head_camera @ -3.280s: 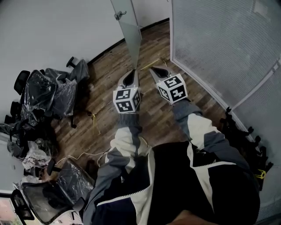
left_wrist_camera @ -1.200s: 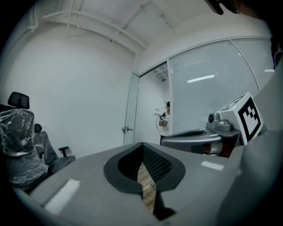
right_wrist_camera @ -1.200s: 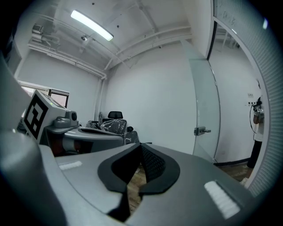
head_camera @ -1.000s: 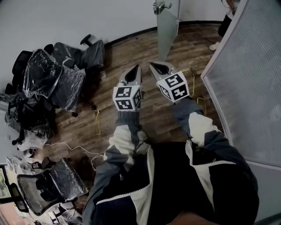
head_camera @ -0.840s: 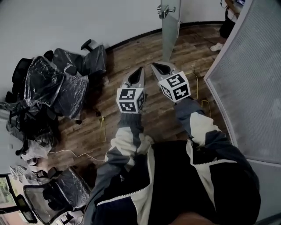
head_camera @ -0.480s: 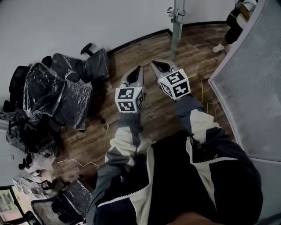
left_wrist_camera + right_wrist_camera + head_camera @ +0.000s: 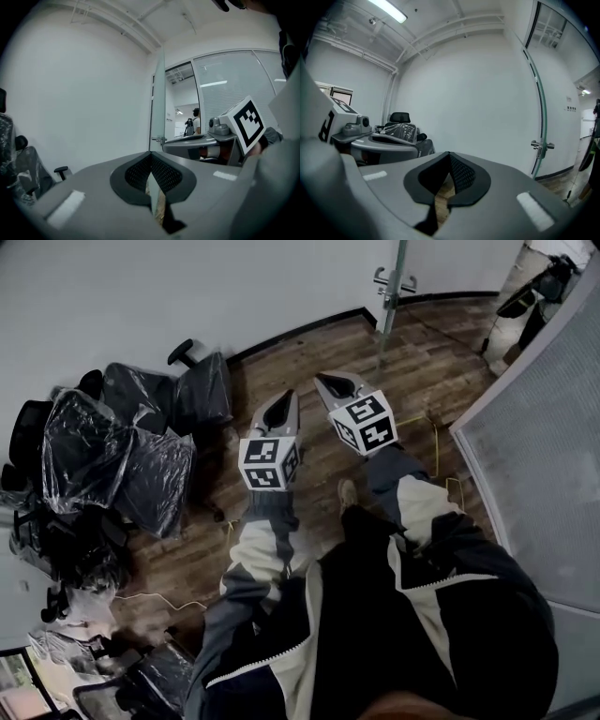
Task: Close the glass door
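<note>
Door: the glass door [image 7: 397, 306] stands open, seen edge-on at the far end of the wood floor [image 7: 309, 352]. Its handle [image 7: 394, 279] is well apart from both grippers, ahead and a little to the right.
Left hand-held gripper [image 7: 287, 401]: jaws together with nothing between them, held out level over the floor.
Right hand-held gripper [image 7: 328, 383]: jaws closed and empty, just beside the left one.
Stage: judged to be the approach, as the door is not yet touched.
Risk, contact: closed tips pushed against smooth glass could skid off. A push near the edge could let the door swing away unevenly. Hooking or gripping the handle would need the jaws parted first.
Risk, floor: a yellow cable [image 7: 436, 442] lies on the boards toward the door and could snag a foot.
Risk, doorway: a person [image 7: 534, 292] stands near the opening, and a swinging door might strike them.
Risk, left side: wrapped chairs [image 7: 141, 446] crowd the wall and leave little room on that side.
Containers: none seen, only plastic film over the chairs.
</note>
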### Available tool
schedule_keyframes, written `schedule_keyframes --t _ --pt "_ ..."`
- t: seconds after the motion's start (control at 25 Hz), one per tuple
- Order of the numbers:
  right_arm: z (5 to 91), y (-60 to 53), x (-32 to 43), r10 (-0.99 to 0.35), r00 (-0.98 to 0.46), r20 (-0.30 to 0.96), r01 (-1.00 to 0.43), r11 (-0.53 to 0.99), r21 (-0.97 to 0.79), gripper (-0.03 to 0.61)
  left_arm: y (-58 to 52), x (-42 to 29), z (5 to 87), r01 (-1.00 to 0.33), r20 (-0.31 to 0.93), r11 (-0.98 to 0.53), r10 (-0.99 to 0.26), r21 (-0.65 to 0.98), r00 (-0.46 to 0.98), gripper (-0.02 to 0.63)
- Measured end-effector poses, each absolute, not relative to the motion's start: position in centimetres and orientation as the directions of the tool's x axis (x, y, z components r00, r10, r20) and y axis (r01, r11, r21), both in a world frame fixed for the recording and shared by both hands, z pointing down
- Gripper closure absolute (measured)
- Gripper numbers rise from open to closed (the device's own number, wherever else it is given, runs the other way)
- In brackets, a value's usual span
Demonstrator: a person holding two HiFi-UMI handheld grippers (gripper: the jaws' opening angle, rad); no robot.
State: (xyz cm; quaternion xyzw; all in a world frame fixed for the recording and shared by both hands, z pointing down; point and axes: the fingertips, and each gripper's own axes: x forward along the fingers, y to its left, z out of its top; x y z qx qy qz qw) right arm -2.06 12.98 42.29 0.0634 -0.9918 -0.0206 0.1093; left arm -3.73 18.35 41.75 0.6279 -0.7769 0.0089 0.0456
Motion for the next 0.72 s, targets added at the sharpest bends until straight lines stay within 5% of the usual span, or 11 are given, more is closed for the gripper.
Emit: schedule_keyframes --t 0.72 --pt "39.4 -7.0 -16.6 -0.089 -0.989 0.116 -0.085 0.996 0.037 0.574 0.6 -18.5 40.6 -0.936 0.14 0.351 -0.927 -0.003 -0.348 0.609"
